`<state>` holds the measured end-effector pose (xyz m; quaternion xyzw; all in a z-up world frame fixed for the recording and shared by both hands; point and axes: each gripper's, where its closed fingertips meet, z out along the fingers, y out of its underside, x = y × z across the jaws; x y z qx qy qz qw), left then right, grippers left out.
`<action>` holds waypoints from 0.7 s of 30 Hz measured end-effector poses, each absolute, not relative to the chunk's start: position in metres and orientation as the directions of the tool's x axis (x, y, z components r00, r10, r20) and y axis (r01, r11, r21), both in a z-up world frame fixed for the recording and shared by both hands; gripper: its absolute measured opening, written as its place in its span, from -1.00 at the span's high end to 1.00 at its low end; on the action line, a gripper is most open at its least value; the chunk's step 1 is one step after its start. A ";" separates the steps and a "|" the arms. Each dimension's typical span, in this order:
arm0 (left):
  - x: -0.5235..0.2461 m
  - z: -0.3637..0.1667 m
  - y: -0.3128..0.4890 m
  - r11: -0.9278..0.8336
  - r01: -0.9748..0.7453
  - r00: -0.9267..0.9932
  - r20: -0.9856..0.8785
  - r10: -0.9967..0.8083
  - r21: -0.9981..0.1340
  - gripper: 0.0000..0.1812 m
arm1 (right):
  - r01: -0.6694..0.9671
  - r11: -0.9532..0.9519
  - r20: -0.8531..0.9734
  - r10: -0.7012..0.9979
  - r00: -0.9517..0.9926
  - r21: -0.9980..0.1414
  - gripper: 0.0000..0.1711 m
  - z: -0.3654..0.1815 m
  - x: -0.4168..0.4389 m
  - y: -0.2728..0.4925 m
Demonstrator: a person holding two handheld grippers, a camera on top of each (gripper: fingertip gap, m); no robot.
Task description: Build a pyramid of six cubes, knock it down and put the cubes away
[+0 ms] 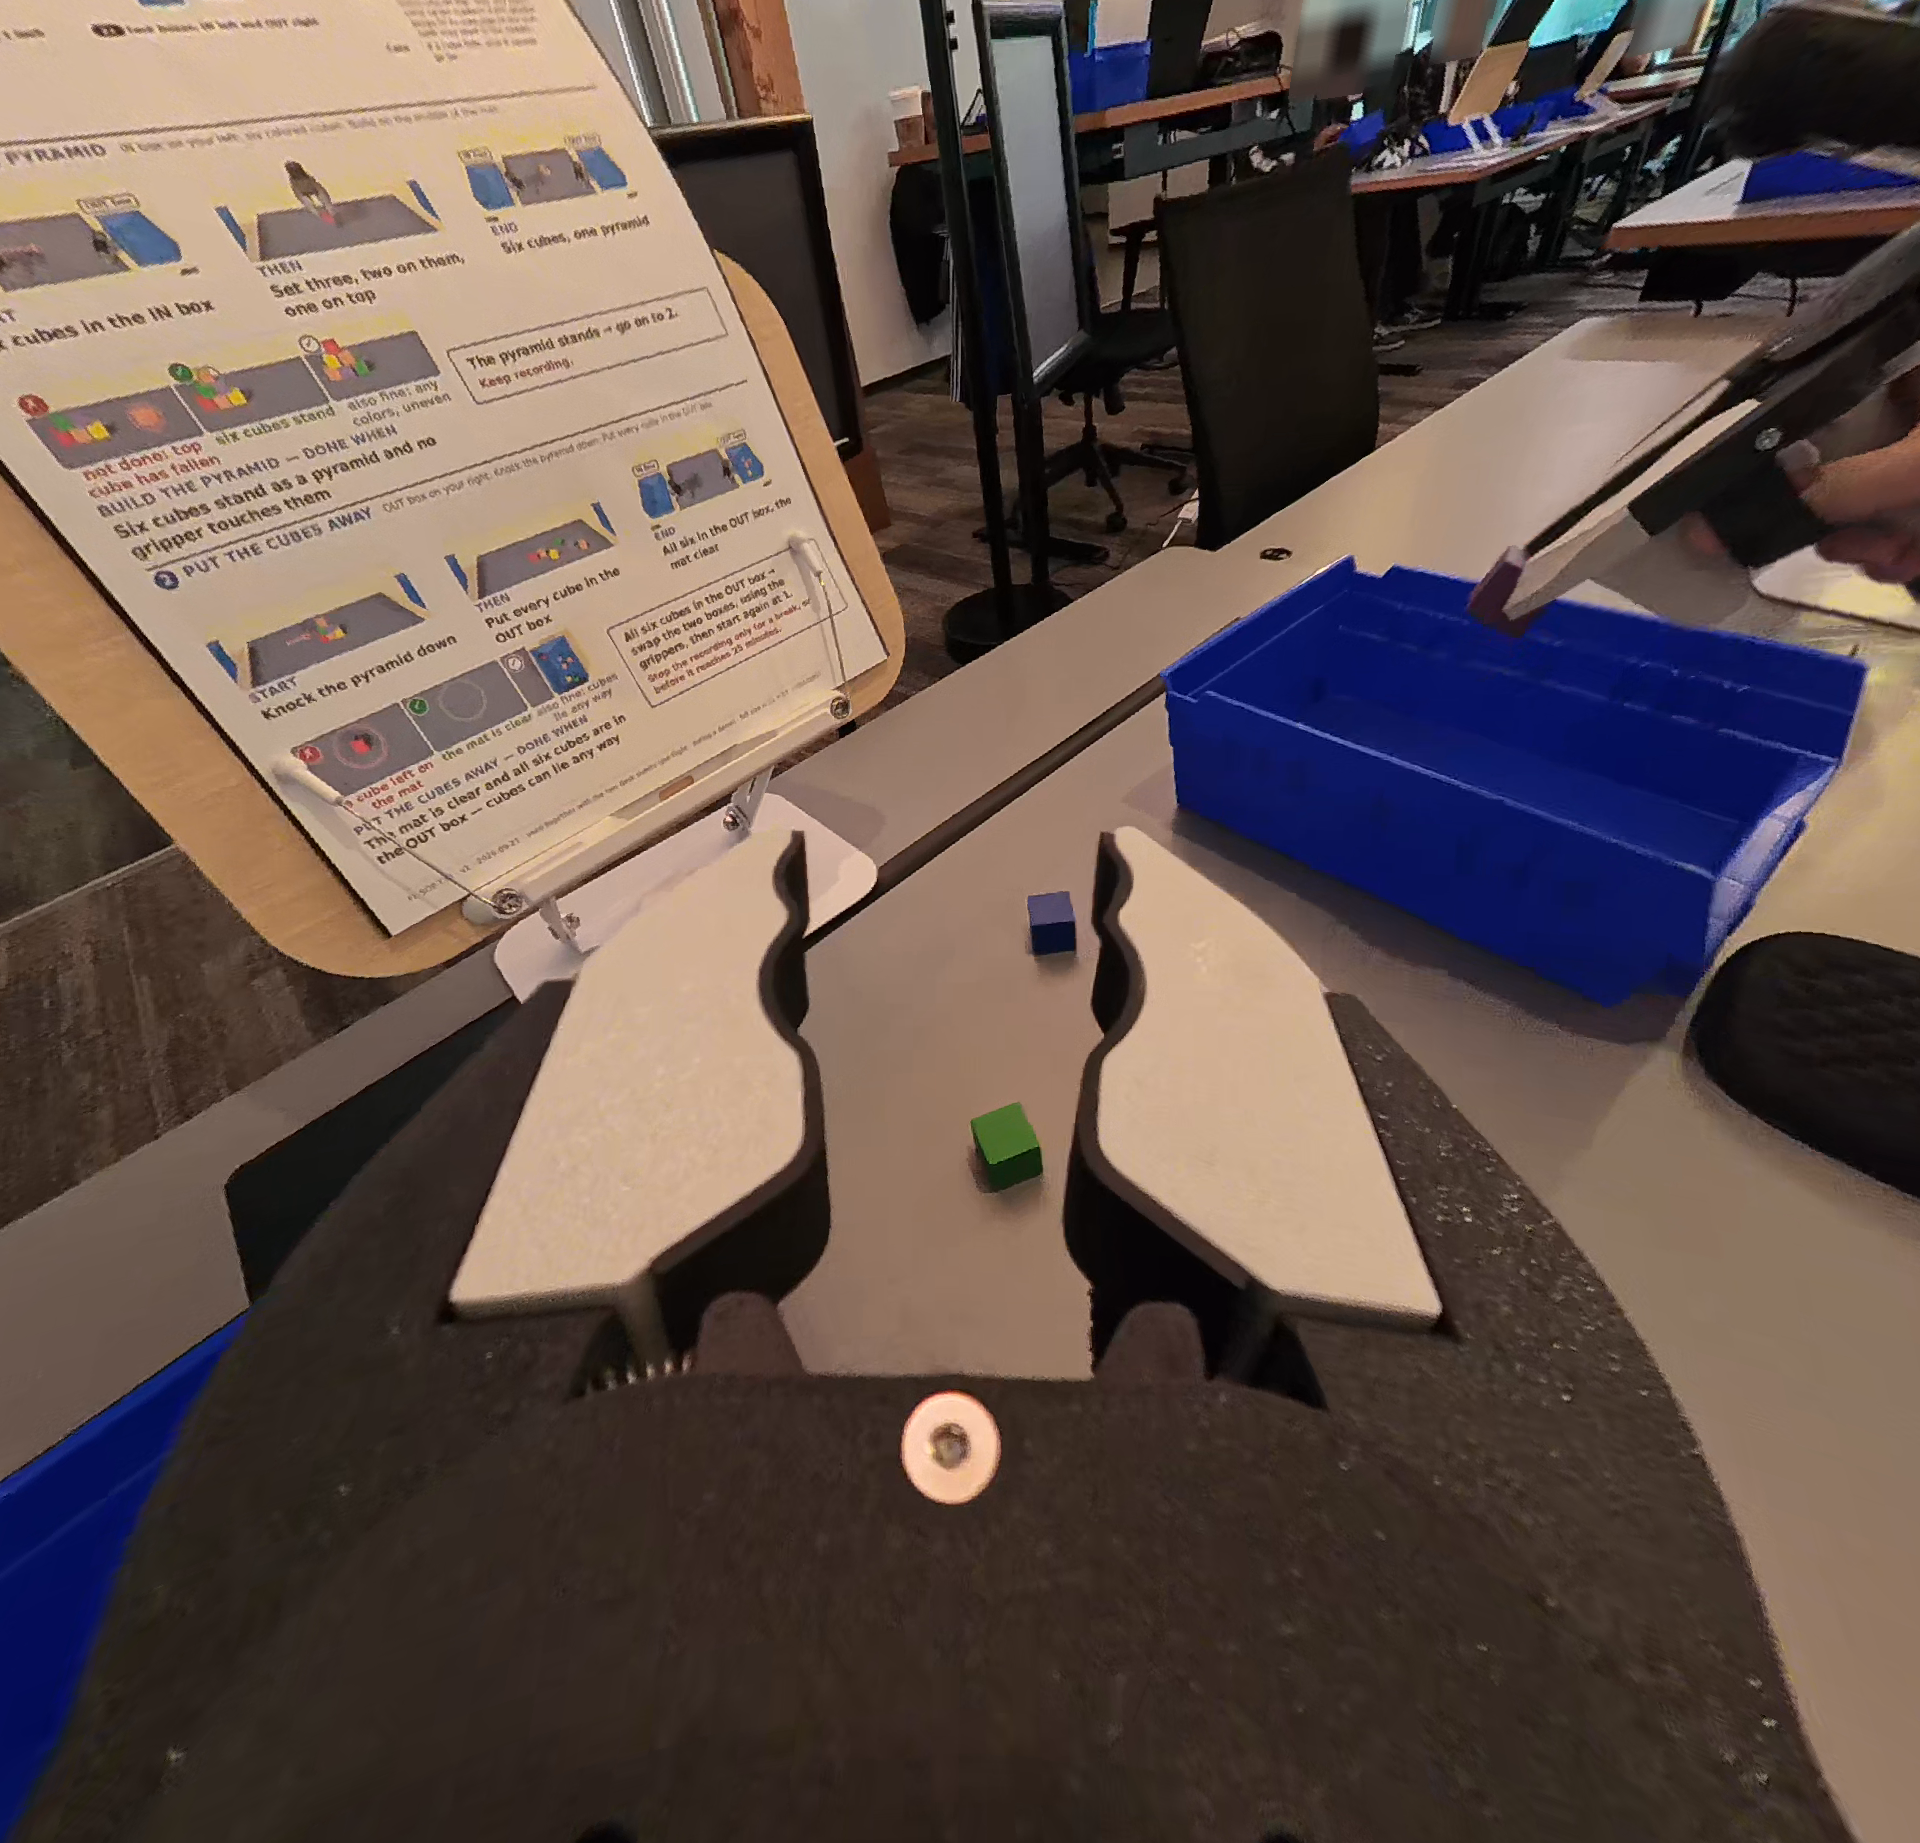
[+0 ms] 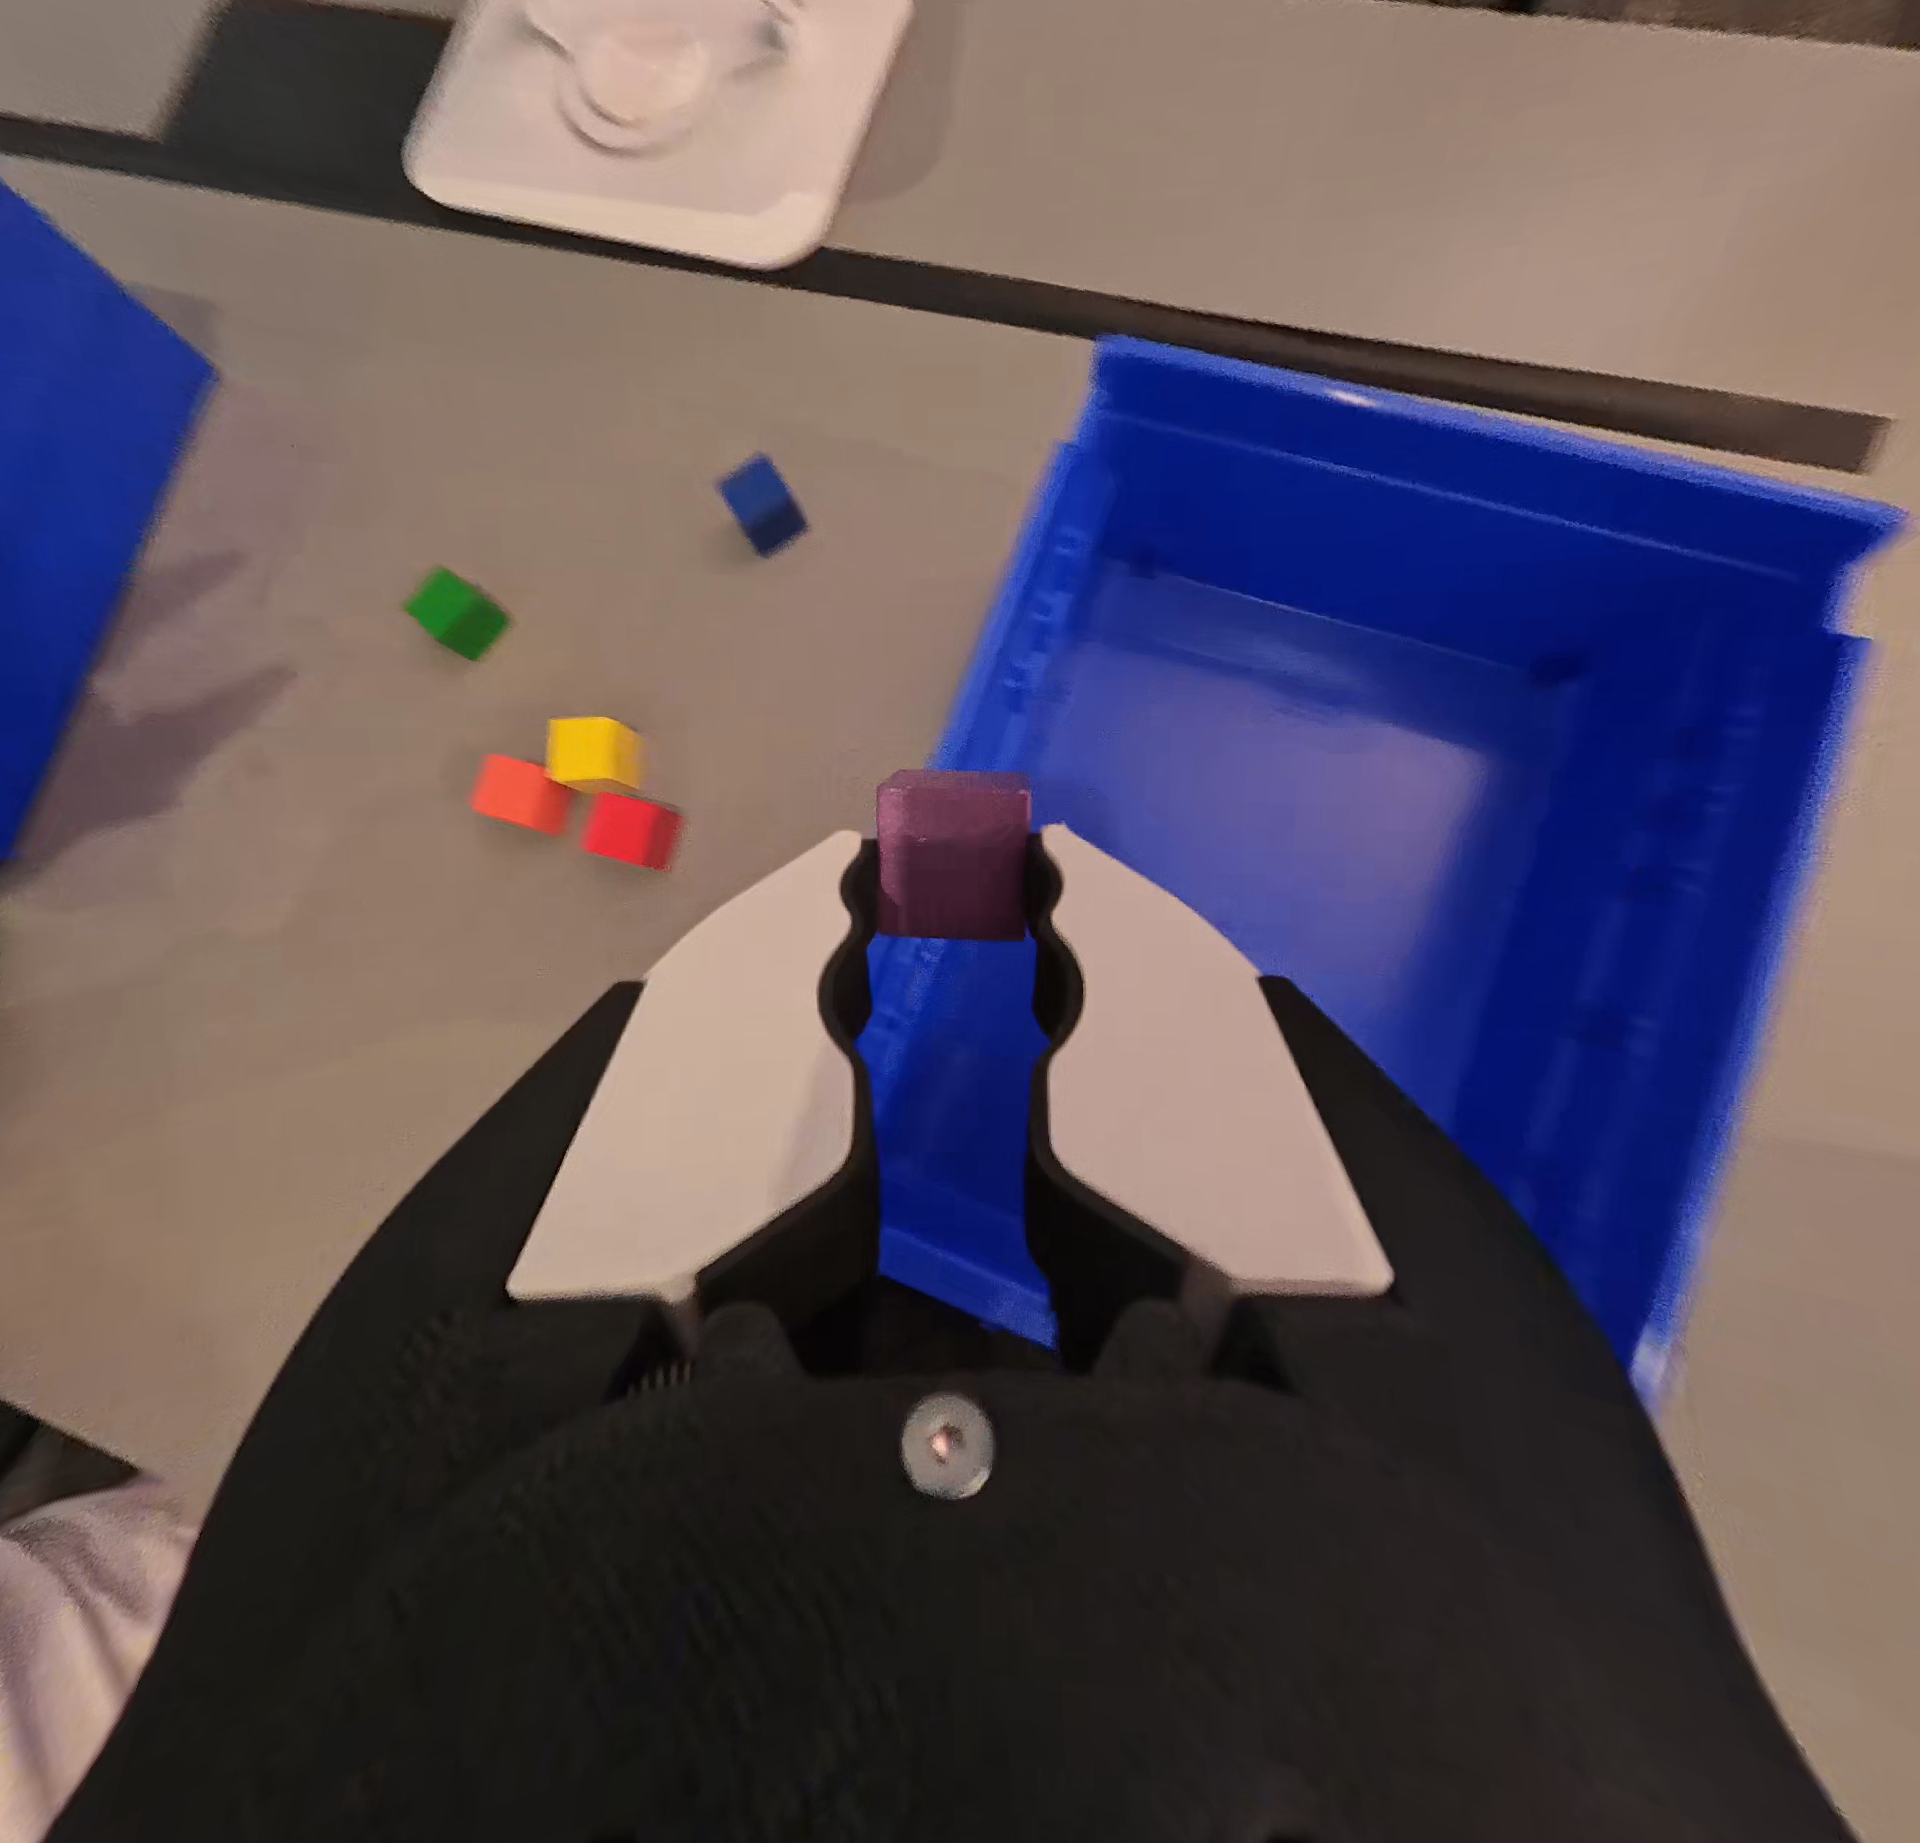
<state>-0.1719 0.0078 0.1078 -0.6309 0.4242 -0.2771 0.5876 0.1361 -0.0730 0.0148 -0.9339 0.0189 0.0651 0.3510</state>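
Right tongs (image 2: 953, 837) clamped on purple cube (image 2: 951, 853) at box (image 2: 1455, 505) near edge; carry toward 2 o'clock over box floor, then release low. Left tongs (image 1: 948, 920) apart, empty, above green cube (image 1: 1006, 1146)

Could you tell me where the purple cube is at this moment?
The purple cube is pinched at the tips of the right tongs, held in the air over the near-left edge of the blue bin, right of the cubes left on the mat.
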 end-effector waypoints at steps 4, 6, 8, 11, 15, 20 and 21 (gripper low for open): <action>-0.178 0.115 0.006 0.099 -0.236 0.502 -0.209 -0.839 -0.967 0.41 | -0.052 -0.845 -0.025 -0.045 0.999 -0.532 0.66 -0.017 0.180 -0.083; -0.180 0.118 0.005 0.105 -0.234 0.506 -0.213 -0.836 -0.967 0.42 | -0.075 -0.867 -0.023 -0.073 0.997 -0.492 0.66 -0.038 0.193 -0.076; -0.180 0.117 0.002 0.098 -0.241 0.498 -0.210 -0.841 -0.966 0.41 | -0.114 -0.895 -0.007 -0.122 0.992 -0.432 0.66 -0.060 0.208 -0.069; -0.179 0.115 -0.002 0.108 -0.265 0.488 -0.230 -0.842 -0.958 0.41 | -0.180 -0.920 0.026 -0.201 0.979 -0.347 0.66 -0.088 0.233 -0.061; -0.178 0.114 -0.002 0.121 -0.284 0.483 -0.251 -0.839 -0.951 0.40 | -0.226 -0.932 0.078 -0.257 0.963 -0.284 0.66 -0.113 0.258 -0.056; -0.177 0.107 0.002 0.115 -0.317 0.472 -0.262 -0.842 -0.941 0.41 | -0.239 -0.927 0.082 -0.273 0.959 -0.288 0.66 -0.132 0.270 -0.049; -0.176 0.105 0.003 0.113 -0.320 0.471 -0.261 -0.843 -0.941 0.41 | -0.250 -0.924 0.063 -0.278 0.958 -0.289 0.66 -0.136 0.270 -0.048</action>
